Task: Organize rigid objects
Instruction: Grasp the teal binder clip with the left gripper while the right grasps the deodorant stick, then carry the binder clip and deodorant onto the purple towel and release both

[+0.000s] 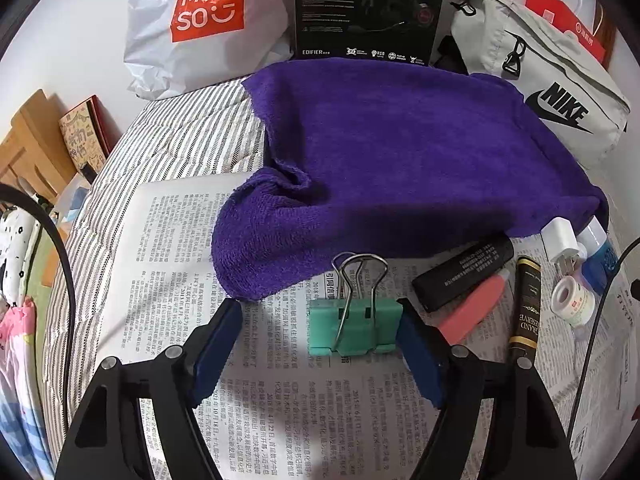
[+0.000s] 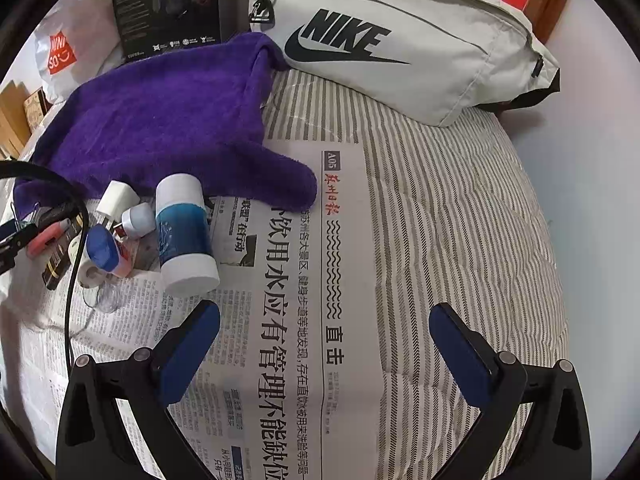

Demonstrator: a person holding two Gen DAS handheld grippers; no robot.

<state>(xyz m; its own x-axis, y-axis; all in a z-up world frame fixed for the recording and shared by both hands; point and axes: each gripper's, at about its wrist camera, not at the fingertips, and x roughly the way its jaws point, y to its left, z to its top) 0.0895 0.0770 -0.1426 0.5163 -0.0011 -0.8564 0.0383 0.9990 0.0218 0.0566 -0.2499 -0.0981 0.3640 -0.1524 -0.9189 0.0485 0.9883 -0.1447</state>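
- Green binder clip [image 1: 354, 326], lower centre on the newspaper [image 1: 168, 240]: light, stiff, slick; best gripped across its flat body.
- Left gripper [image 1: 320, 344] jaws apart, one pad [image 1: 416, 350] touching the clip.
- Right gripper [image 2: 324, 344] wide apart, empty.

White plastic shopping bag [image 1: 200, 32] w/ red-orange patch: "MINISO" + smiley. Black cardboard box [image 1: 368, 8] behind purple towel: "EDIFIER" at lower left, fine print too small to read. Light grey fabric waist bag [image 2: 400, 40]: black "NIKE" + swoosh. Black-and-gold slim tube [image 1: 527, 304]: "GRAND RESERVE". Newspaper sheet [image 2: 280, 320] on striped bed: page no. "A05", big Chinese headline "饮用水应有管理不能缺位".
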